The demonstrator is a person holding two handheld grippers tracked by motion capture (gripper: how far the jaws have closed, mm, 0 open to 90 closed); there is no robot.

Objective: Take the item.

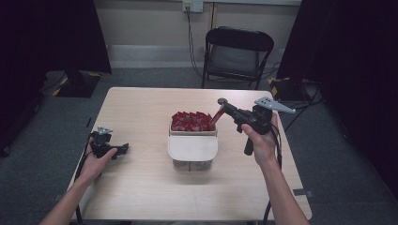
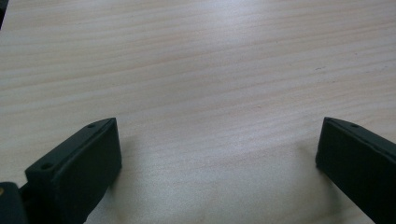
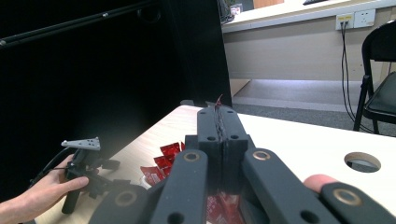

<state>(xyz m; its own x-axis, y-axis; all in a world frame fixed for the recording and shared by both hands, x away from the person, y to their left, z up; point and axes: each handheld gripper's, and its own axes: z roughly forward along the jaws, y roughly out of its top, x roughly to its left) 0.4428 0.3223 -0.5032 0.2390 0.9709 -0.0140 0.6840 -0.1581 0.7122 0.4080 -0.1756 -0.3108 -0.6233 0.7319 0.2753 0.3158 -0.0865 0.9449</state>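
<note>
Above the tabletop's (image 1: 141,197) centre, the right gripper (image 1: 220,108) pinches a red sachet (image 1: 216,117) over the full container (image 1: 192,140); the left gripper (image 2: 217,158) rests wide open, empty, near the left edge.

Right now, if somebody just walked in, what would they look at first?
Probably the bright red packets heaped in the clear box at the middle of the table. Next, the right gripper, held up over the box's right edge with its jaws shut on one red packet. The left gripper rests open near the table's left edge.
</note>
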